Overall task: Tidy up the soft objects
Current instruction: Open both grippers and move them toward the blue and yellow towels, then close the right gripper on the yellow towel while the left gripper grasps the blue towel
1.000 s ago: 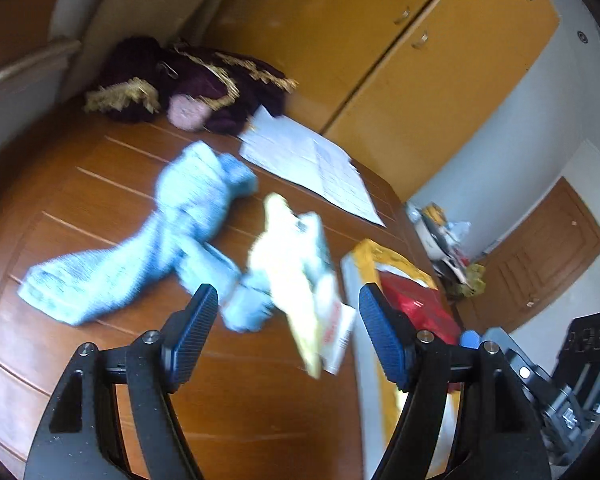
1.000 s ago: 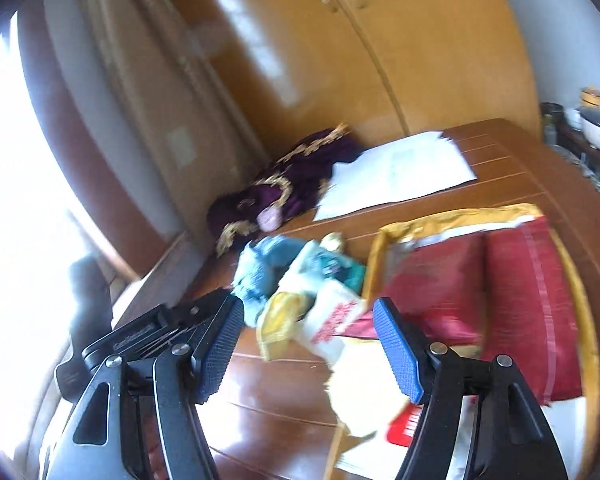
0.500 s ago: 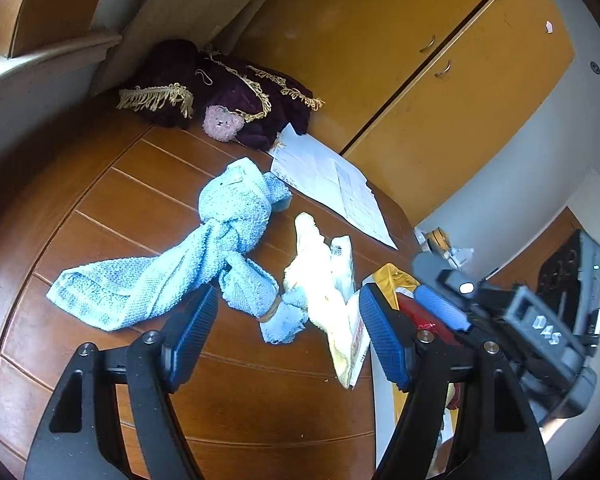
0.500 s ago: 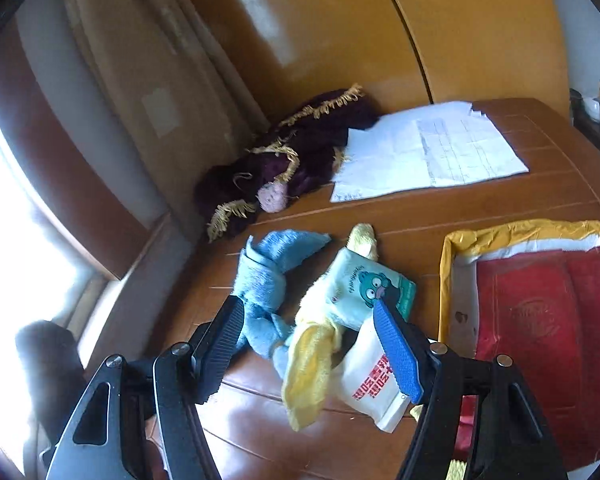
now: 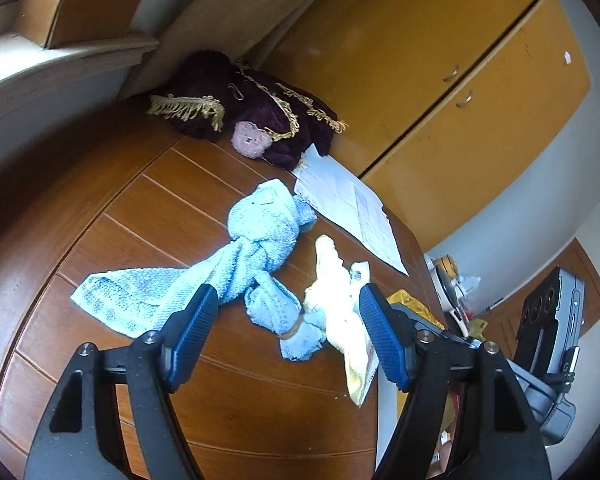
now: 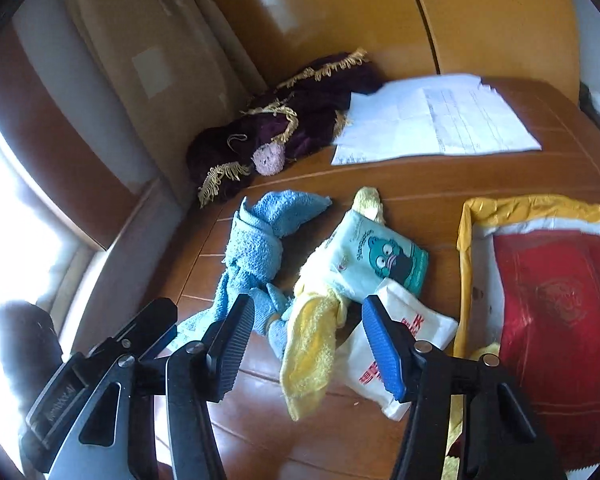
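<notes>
On the table: blue towel (image 5: 244, 264) knotted, touching the yellow cloth (image 6: 312, 344) we're over.
Jaws: left gripper (image 5: 288, 336) and right gripper (image 6: 308, 344) both spread wide, gripping nothing.
Risk: we'd probably snag the tissue packs (image 6: 380, 264) with the cloth.
Right view only: the packs' print, the red-lined box (image 6: 472, 248).

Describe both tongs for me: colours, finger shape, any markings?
Both alike. Left tongs: black angular frame with triangular cut-outs, silver pivot screws, two blue ribbed pads. Right tongs: same black frame and screws, one blue ribbed pad, the other looking darker. No legible markings or cables on either.
</notes>
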`<state>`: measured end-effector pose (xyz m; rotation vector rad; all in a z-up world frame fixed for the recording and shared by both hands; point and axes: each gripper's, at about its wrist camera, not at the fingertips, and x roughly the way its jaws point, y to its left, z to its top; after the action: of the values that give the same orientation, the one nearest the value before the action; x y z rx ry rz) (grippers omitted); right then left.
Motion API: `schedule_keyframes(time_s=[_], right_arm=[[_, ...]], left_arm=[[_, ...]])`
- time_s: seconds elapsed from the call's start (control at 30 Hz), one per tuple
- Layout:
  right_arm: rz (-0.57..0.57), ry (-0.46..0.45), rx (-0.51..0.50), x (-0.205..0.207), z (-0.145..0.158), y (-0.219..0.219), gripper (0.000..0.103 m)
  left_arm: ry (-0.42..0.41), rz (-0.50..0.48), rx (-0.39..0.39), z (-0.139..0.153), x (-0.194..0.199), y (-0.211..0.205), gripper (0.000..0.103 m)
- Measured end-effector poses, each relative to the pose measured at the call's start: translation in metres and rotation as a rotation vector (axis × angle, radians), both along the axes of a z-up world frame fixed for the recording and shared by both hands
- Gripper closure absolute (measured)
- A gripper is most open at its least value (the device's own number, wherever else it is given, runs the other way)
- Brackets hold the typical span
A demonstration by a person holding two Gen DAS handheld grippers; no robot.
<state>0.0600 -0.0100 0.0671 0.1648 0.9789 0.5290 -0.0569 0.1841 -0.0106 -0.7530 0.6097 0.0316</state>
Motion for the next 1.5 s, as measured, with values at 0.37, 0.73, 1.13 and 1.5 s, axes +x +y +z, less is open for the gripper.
schedule_keyframes(time_s=[0.37,0.73,1.13,1.5], right_arm=[[-0.075,0.113,-0.120,0.011,-0.036,0.023,0.093],[0.014,0.087,0.015,-0.041,-0.017,0.007,0.096],[0.179,0.058,-0.024,-0.104,-0.021,-0.003,0.091],[0.102,-0.016,-0.017,-0.089,0.002,-0.006,0.049]], left_arm=[[0.043,0.016,-0.015,-0.007,0.004,0.004,0.030],[0.189,-0.072,0.062,-0.011,0.024,-0.011,0.030],[0.312,-0.110,0.195,-0.035,0.048,-0.033,0.054],[0.298,-0.112,0.210,-0.037,0.038,-0.030,0.080]])
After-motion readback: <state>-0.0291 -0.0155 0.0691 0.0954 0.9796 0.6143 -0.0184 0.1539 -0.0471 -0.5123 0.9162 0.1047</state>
